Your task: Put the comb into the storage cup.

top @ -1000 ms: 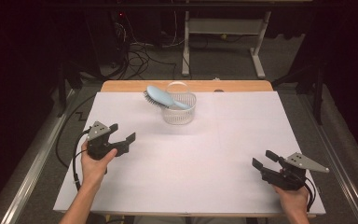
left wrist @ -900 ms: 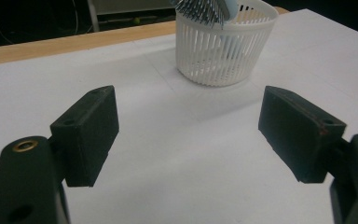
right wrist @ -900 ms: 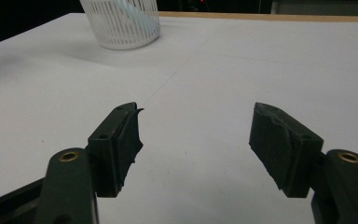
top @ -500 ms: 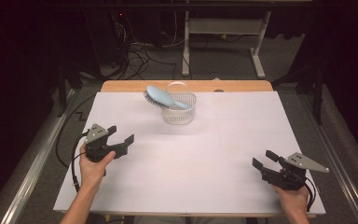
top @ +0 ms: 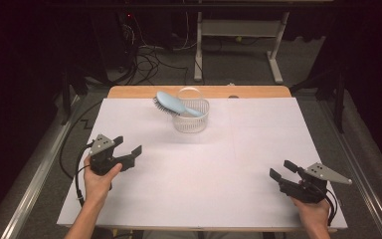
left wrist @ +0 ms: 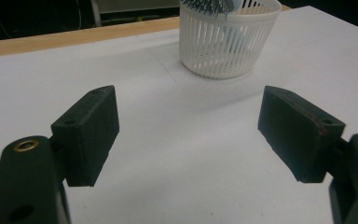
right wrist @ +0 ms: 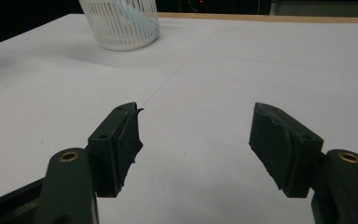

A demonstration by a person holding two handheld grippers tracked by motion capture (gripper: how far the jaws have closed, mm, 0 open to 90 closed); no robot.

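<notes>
Both grippers, left gripper point(top: 129, 147) and right gripper point(top: 282, 170), have fingers spread, holding nothing. The hairbrush point(top: 175, 103) leans in the basket point(top: 191, 122), well ahead of them (handle inside); a careless pull could tip the light basket.

A light-blue hairbrush point(top: 175, 104) is seen propped in a white slatted basket point(top: 191, 118) near the table's point(top: 258, 149) far edge, head overhanging the rim. The left gripper point(top: 128, 149) and right gripper point(top: 281, 169) are held wide apart, jaws spread, nothing between them.
</notes>
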